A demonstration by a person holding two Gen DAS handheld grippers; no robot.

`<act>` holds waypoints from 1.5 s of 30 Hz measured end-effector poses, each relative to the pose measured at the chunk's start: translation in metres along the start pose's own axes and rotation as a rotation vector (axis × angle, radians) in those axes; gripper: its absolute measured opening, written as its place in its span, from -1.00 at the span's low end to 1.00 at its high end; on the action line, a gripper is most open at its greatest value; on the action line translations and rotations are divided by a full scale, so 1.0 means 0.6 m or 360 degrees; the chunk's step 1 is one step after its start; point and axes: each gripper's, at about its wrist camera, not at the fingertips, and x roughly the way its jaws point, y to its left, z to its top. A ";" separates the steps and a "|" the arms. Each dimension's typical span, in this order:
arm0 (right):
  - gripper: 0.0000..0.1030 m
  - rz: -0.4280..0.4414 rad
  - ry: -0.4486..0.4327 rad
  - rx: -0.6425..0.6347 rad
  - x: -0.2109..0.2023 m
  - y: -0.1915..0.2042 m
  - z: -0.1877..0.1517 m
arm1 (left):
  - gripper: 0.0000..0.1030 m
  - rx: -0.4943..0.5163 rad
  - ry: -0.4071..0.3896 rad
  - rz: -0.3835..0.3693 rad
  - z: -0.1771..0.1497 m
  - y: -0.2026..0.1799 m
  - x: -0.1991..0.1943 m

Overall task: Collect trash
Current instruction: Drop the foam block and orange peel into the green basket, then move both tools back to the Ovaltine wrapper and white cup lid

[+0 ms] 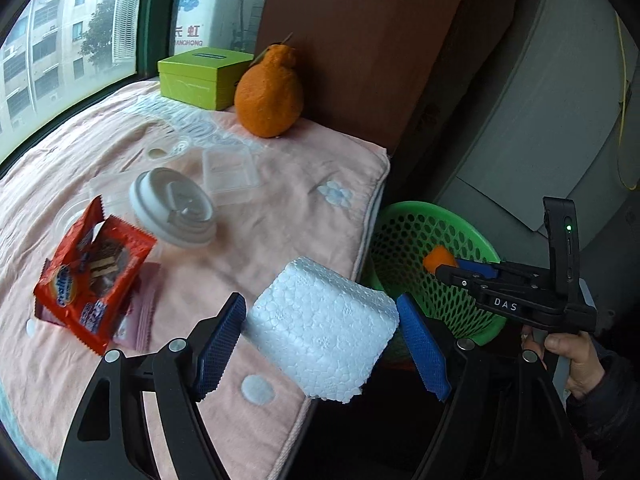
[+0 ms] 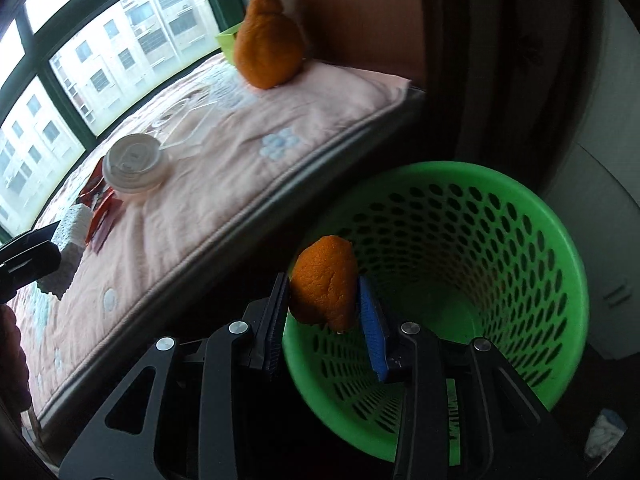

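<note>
My left gripper (image 1: 320, 336) is shut on a white foam block (image 1: 322, 330), held above the front edge of the pink blanket (image 1: 280, 216). My right gripper (image 2: 324, 312) is shut on a piece of orange peel (image 2: 325, 284) and holds it over the open mouth of the green mesh waste basket (image 2: 560, 240). The basket also shows in the left wrist view (image 1: 400, 236), with the right gripper (image 1: 448, 266) over it. A white cup lid (image 1: 174, 208), a red snack wrapper (image 1: 94, 276) and a clear plastic container (image 1: 228, 172) lie on the blanket.
A whole orange fruit (image 1: 268, 88) and a green box (image 1: 204, 76) stand at the back of the blanket by the window. A brown wooden panel (image 1: 372, 40) rises behind them. The basket stands on the floor beside the blanket's edge.
</note>
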 end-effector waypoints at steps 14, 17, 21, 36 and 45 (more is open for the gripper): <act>-0.12 -0.0082 -0.0087 0.0209 -0.055 -0.124 -0.017 | 0.45 0.0164 0.0152 -0.0100 0.054 -0.122 0.112; -0.02 -0.0091 -0.0111 0.0242 -0.067 -0.139 -0.020 | 0.45 0.0188 0.0195 -0.0118 0.057 -0.147 0.136; 0.17 -0.0116 -0.0152 0.0271 -0.084 -0.152 -0.025 | 0.46 0.0227 0.0250 -0.0137 0.058 -0.181 0.167; 0.26 -0.0079 -0.0201 0.0329 -0.115 -0.164 -0.036 | 0.77 0.0218 0.0295 -0.0172 0.040 -0.217 0.189; 0.46 0.0030 -0.0200 0.0182 -0.097 -0.089 0.000 | 0.77 0.0108 0.0144 0.0092 0.024 -0.123 0.094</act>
